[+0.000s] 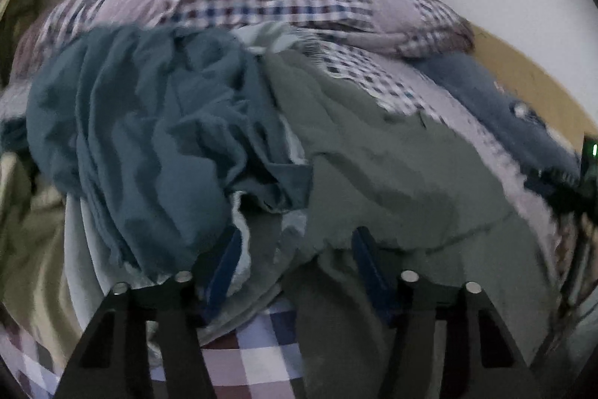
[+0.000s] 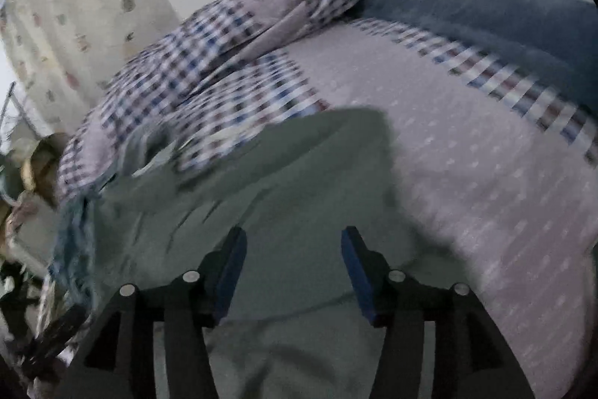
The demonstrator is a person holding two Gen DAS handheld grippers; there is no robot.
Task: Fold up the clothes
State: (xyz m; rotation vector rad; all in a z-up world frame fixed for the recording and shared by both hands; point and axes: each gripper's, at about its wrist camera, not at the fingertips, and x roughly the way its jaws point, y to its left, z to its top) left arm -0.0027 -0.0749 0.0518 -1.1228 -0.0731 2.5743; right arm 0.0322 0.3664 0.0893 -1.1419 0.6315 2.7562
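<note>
Clothes heaped on the bed, both of my hand-held grippers open above them.

Ahead of my left hand-held gripper (image 1: 295, 242), a crumpled teal garment (image 1: 149, 137) lies bunched to its left, touching a flatter grey-green garment (image 1: 392, 156) on its right. My right hand-held gripper (image 2: 293, 242) hovers empty over that grey-green cloth (image 2: 280, 182), spread wrinkled across the checked bed (image 2: 486, 174).

Bed (image 2: 486, 174) in pink dotted sheet with checked bands

A grey-green garment (image 2: 299, 182) lies spread beneath the fingers, a crumpled teal one (image 1: 149, 137) left of them; beyond lie a checked quilt (image 2: 224, 36) and a blue pillow (image 2: 467, 10).
</note>
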